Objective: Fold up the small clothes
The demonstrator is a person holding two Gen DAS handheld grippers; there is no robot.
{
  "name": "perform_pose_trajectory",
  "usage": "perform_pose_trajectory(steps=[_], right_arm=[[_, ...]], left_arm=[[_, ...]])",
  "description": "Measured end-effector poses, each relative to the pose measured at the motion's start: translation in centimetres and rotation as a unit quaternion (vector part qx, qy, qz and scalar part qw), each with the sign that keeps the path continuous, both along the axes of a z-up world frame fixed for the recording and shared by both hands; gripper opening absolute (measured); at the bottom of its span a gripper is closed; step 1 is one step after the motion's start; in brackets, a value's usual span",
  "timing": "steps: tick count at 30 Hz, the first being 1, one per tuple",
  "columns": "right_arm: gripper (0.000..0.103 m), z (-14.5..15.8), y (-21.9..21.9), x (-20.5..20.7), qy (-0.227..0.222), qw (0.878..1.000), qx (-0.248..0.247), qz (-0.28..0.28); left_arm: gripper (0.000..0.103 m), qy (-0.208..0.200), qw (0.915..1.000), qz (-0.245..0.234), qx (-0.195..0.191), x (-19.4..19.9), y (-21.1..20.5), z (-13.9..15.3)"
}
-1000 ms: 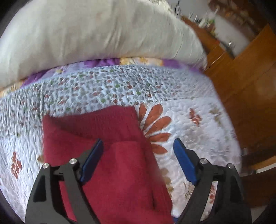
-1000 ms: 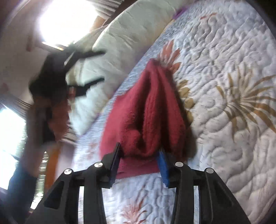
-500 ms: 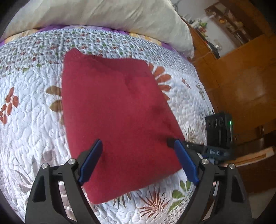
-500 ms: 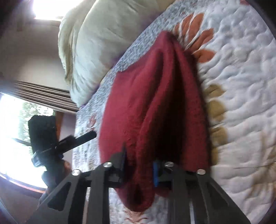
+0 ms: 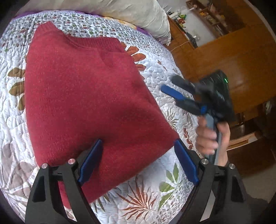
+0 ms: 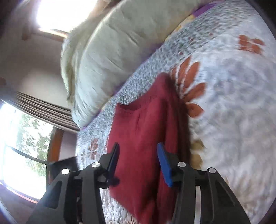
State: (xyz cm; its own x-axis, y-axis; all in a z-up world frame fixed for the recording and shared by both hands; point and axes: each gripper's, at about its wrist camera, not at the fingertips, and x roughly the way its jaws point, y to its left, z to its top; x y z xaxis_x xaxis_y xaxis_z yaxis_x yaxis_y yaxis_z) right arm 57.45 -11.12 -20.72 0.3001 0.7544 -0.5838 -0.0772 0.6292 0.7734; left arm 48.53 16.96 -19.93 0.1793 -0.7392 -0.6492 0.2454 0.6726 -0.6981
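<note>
Half a second ago the right gripper (image 6: 138,165) was pinching a bunched fold of the red knitted sweater (image 5: 86,96); now its jaws stand apart with nothing between them, and the garment lies flat. In the left wrist view this gripper appears at the right of the frame, blurred by motion, held in a person's hand (image 5: 209,136) off the sweater's right edge and above the quilt.

The left gripper (image 5: 138,163) fills the bottom of its own frame, jaws spread wide and empty. One blue pad (image 5: 90,163) sits over the sweater's near edge and the other reaches the near right corner. Whether they touch the knit or hover just over it cannot be told from this angle.

The sweater is folded into a rough rectangle on the floral quilted bedspread (image 5: 155,198). Its long axis runs from bottom centre of the left view toward the upper left, where the ribbed neckline lies nearest the pale pillow (image 5: 129,13). A wooden cabinet (image 5: 232,56) stands at the upper right, beyond the bed.

The left gripper is the nearer of the two to the sweater, sitting straight over its near short edge. Judging by that, another fold would carry this edge forward along the long axis toward the neckline.
</note>
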Motion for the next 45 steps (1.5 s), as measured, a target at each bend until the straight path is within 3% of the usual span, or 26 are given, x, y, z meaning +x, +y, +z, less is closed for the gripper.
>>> perform_pose_trajectory(steps=[3, 4, 5, 7, 9, 10, 13, 16, 18, 21, 25, 27, 29, 31, 32, 36, 38, 41, 43, 45], right_arm=[[0.047, -2.0, 2.3, 2.4, 0.032, 0.999, -0.040, 0.011], [0.040, -2.8, 3.2, 2.8, 0.038, 0.998, -0.043, 0.026], [0.012, -2.8, 3.8, 3.0, 0.028, 0.997, -0.056, 0.035], [0.008, -1.0, 3.6, 2.2, -0.036, 0.997, -0.065, 0.024], [0.008, -0.2, 2.1, 1.1, -0.071, 0.996, -0.060, -0.013], [0.008, -1.3, 1.5, 1.2, -0.056, 0.995, -0.075, -0.032], [0.012, -4.6, 1.7, 1.6, -0.011, 0.996, -0.087, -0.019], [0.027, -3.0, 0.4, 1.1, -0.026, 0.998, -0.048, -0.039], [0.027, -1.1, -0.1, 0.7, -0.047, 0.997, -0.047, -0.046], [0.029, 0.7, 0.8, -0.5, -0.067, 0.997, -0.039, -0.007], [0.027, -0.5, 3.5, -1.4, -0.056, 0.995, -0.061, 0.064], [0.008, -2.6, 3.4, -1.4, -0.036, 0.992, -0.101, 0.064], [0.007, -4.6, 1.8, -1.2, -0.018, 0.996, -0.070, 0.050], [0.007, -3.6, 1.0, -1.5, -0.021, 0.996, -0.075, 0.037], [0.012, -2.7, 0.8, -1.8, -0.030, 0.996, -0.079, 0.035], [0.014, 0.6, 0.3, -5.4, -0.062, 0.996, -0.026, 0.054], [0.014, -0.2, 0.8, -6.9, -0.055, 0.996, -0.029, 0.071], [0.000, -3.6, 1.7, -7.1, -0.022, 0.994, -0.074, 0.075], [0.000, -4.2, 1.2, -6.9, -0.007, 0.995, -0.067, 0.069], [0.002, -2.6, 1.2, -7.0, -0.017, 0.995, -0.073, 0.065]], left_arm=[[0.084, -0.011, 0.9996, -0.017, -0.017, -0.7, -0.6, 0.6], [0.084, -0.014, 0.9992, -0.029, -0.024, -0.9, -1.0, 0.9], [0.084, -0.013, 0.9988, -0.037, -0.028, -1.2, -1.4, 0.7], [0.084, -0.004, 0.9983, -0.051, -0.028, -1.7, -2.2, -0.2], [0.084, 0.007, 0.9980, -0.058, -0.026, -2.0, -3.0, -1.6], [0.083, 0.011, 0.9978, -0.060, -0.025, -2.1, -3.2, -2.0], [0.082, 0.025, 0.9966, -0.064, -0.044, -2.2, -3.3, -1.8], [0.082, 0.005, 0.9953, -0.048, -0.084, -1.3, -1.1, 1.3], [0.083, -0.025, 0.9960, -0.010, -0.085, 0.5, 1.5, 3.6], [0.084, -0.046, 0.9955, 0.041, -0.071, 3.8, 4.3, 4.8], [0.084, -0.003, 0.9969, 0.077, -0.014, 9.5, 5.1, 1.6], [0.083, 0.027, 0.9952, 0.094, 0.003, 11.0, 5.4, -1.2], [0.080, 0.048, 0.9935, 0.102, 0.010, 11.8, 5.4, -3.4], [0.082, 0.034, 0.9941, 0.100, 0.024, 11.6, 4.9, -2.5], [0.082, 0.026, 0.9945, 0.099, 0.023, 11.3, 4.8, -1.7], [0.082, -0.032, 0.9966, 0.076, -0.012, 6.9, 5.5, 2.2], [0.082, -0.032, 0.9979, 0.049, -0.029, 3.9, 5.0, 2.1], [0.080, -0.012, 0.9993, 0.032, 0.018, 1.4, 3.5, -1.3], [0.080, -0.028, 0.9980, 0.051, 0.022, 0.4, 3.4, -2.1], [0.083, -0.025, 0.9968, 0.076, 0.009, -0.1, 3.9, -1.1]])
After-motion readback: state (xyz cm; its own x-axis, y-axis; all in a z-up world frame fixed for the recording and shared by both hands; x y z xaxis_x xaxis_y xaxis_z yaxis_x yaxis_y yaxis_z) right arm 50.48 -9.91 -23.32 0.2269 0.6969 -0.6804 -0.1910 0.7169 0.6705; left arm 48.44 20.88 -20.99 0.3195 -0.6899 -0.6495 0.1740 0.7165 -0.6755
